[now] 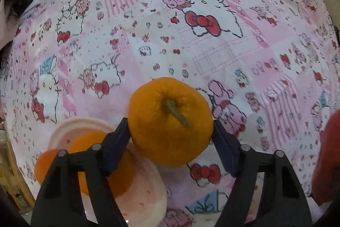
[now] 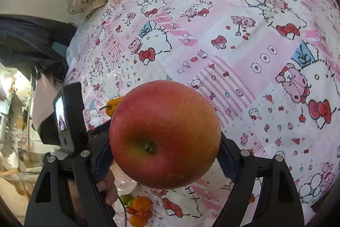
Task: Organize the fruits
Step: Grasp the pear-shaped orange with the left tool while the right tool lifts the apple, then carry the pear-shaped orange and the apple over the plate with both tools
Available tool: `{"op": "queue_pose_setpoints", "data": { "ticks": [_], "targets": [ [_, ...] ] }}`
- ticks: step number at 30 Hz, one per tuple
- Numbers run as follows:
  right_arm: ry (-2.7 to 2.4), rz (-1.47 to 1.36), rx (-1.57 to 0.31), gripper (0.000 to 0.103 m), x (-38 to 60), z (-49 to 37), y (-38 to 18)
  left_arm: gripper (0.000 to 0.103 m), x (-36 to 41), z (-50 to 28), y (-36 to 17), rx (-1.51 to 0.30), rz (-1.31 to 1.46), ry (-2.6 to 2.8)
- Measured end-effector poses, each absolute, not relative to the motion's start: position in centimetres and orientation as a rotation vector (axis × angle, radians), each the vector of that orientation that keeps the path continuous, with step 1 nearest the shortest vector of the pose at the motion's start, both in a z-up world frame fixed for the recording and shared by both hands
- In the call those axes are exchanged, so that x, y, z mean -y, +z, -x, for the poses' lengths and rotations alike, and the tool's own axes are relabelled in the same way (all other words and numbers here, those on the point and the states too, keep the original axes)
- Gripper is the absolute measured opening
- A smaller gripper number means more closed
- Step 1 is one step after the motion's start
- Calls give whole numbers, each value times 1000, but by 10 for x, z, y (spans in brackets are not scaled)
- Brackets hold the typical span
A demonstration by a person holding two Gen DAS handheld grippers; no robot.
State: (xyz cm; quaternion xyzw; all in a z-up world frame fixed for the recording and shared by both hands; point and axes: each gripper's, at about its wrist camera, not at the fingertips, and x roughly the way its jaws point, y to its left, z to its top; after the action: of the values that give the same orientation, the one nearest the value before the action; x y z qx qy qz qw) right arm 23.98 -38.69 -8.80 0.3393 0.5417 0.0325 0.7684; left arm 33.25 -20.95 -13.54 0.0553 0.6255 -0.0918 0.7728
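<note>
Orange mandarin [image 1: 170, 121], stem toward the camera, is clamped in the left gripper [image 1: 171, 137] above the pink patterned cloth [image 1: 212, 46]; two more oranges [image 1: 89, 161] sit in a pink bowl [image 1: 144, 190] lower left. Right wrist view: right gripper [image 2: 164, 154] clamps a red apple [image 2: 164, 134] over the same cloth.
</note>
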Motion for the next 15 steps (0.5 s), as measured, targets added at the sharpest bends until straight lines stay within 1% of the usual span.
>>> {"op": "queue_pose_setpoints", "data": {
  "ticks": [7, 15],
  "targets": [
    [68, -734, -1125, 85, 389, -239, -74, 71, 197, -318, -93, -1284, -128, -202],
    [81, -734, -1133, 85, 383, -239, -74, 71, 167, -291, -45, -1216, -88, -197]
  ]
}}
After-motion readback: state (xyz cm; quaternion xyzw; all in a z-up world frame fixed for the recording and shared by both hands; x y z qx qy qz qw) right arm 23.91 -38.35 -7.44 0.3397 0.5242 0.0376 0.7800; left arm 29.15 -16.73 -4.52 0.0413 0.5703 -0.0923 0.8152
